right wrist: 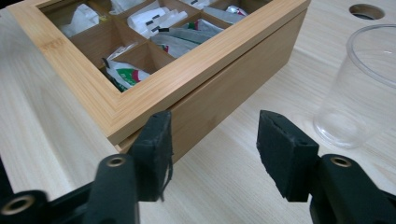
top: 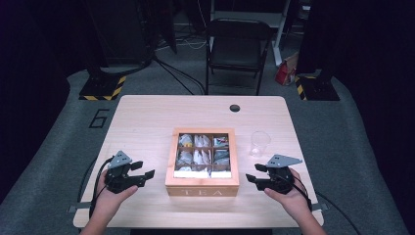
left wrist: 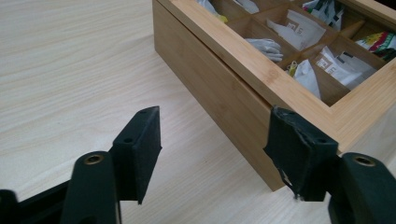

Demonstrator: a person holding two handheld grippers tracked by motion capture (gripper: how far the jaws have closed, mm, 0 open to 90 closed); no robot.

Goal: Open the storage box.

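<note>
Tea box (top: 202, 185) between left tool (top: 145, 173) and right tool (top: 253, 173)

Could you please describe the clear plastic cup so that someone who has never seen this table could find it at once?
Start at the light wooden table and find the wooden tea box at its middle. Just right of that box, nearer the far edge, stands the clear plastic cup, upright and empty. It is the one see-through thing there, apart from the box.
</note>
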